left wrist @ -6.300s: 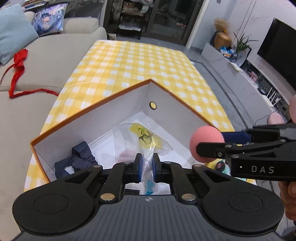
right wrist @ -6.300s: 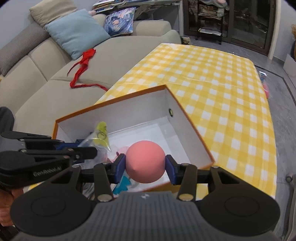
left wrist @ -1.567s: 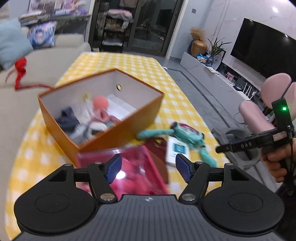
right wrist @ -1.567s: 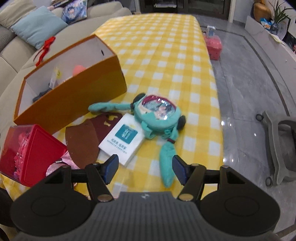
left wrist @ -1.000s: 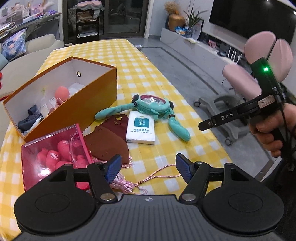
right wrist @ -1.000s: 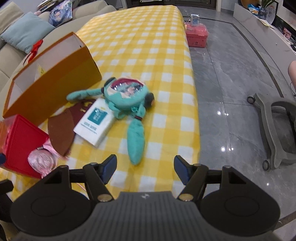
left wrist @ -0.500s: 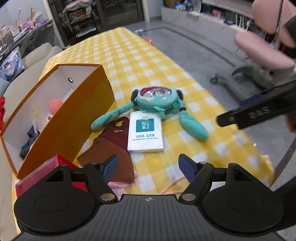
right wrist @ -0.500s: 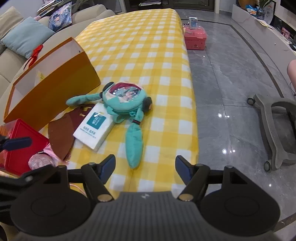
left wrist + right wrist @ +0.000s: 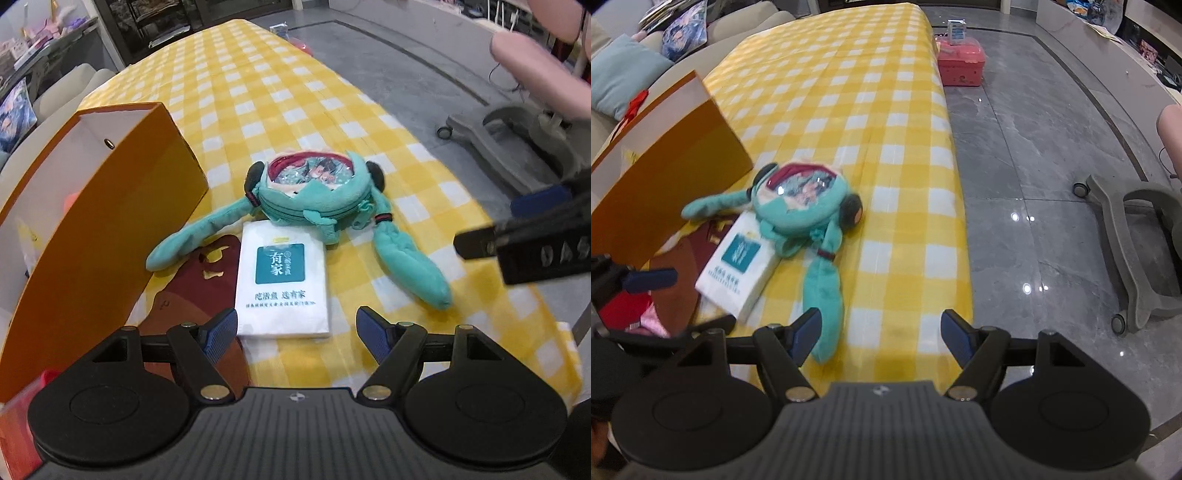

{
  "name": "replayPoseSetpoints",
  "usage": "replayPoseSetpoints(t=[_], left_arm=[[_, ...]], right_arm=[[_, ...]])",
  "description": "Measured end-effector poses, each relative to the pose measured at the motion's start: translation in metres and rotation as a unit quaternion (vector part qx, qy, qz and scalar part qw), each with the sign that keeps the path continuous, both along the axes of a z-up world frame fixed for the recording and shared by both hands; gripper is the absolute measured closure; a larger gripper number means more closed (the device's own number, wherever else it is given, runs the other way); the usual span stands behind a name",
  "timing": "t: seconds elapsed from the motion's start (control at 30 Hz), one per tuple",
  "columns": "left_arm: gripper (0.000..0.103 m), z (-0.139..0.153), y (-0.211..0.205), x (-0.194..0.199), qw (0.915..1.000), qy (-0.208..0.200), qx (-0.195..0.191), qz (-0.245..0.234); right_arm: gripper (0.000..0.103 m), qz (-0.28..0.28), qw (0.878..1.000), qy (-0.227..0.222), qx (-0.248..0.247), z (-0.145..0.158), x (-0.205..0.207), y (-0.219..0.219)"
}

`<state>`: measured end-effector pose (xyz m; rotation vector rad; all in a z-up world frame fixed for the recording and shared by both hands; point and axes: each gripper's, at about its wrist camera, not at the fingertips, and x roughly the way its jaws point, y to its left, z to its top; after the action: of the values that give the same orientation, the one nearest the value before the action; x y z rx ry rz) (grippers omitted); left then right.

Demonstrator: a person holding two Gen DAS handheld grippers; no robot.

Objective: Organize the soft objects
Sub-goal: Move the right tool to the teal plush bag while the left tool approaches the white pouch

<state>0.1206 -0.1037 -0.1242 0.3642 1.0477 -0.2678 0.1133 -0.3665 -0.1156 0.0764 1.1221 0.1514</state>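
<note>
A teal plush pouch (image 9: pixel 314 192) with long ears lies on the yellow checked tablecloth (image 9: pixel 258 92). A white tissue pack (image 9: pixel 283 280) rests against its near side. My left gripper (image 9: pixel 295 325) hovers open just above the pack's near edge, nothing between its fingers. In the right wrist view, my right gripper (image 9: pixel 880 321) stands open over the table's near edge, beside the tip of one ear of the plush pouch (image 9: pixel 801 199). The orange box (image 9: pixel 92 229) stands to the left, with a pink ball partly visible inside.
Brown leather pieces (image 9: pixel 184 291) lie left of the pack, partly under it. A red box (image 9: pixel 620 310) sits at the near left. One finger (image 9: pixel 480 243) of the right gripper reaches in from the right. A chair base (image 9: pixel 1137 258) and pink case (image 9: pixel 960 66) stand on the floor.
My left gripper has sunk and closed in on the tissue pack, which now fills the view's middle; the red box has slid to the lower left corner. The right gripper has drifted slightly nearer the plush.
</note>
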Motion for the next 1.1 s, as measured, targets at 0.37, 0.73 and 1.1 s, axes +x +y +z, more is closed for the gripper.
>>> replayPoseSetpoints(t=[0.37, 0.73, 1.1], left_arm=[[0.016, -0.032, -0.001, 0.032, 0.9993, 0.021, 0.002, 0.031], [0.017, -0.038, 0.014, 0.042, 0.9944, 0.017, -0.062, 0.085], [0.029, -0.033, 0.015, 0.034, 0.9942, 0.031, -0.066, 0.079]], right_arm=[[0.032, -0.009, 1.000, 0.000, 0.022, -0.011, 0.051, 0.007], [0.038, -0.041, 0.993, 0.030, 0.105, -0.034, 0.098, 0.015], [0.075, -0.063, 0.983, 0.045, 0.165, -0.044, 0.120, 0.018]])
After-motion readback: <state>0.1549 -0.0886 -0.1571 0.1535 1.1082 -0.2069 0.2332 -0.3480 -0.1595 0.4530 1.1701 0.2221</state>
